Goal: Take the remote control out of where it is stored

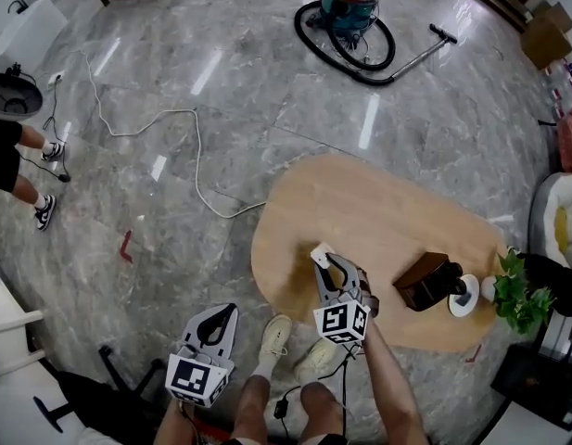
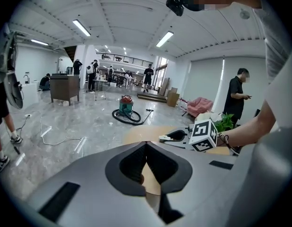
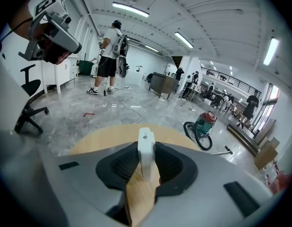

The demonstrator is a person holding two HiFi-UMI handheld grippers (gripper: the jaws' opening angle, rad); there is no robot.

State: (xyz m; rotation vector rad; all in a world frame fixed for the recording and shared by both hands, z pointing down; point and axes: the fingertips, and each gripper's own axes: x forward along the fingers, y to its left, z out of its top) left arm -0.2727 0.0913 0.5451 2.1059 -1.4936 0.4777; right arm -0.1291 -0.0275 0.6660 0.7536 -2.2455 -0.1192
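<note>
Over the near end of the desk, the right hand-held gripper pinched the white remote control by its sides, well apart from the brown holder, presumably its store; the left hand-held gripper hung off the desk, closed and empty, seemingly unneeded.

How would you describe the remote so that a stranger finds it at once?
Find the oval wooden table on the grey marble floor. Over its near end, the right gripper clamps the remote. It is a slim white bar, the only thing held in jaws; the brown box stands farther along the table.
</note>
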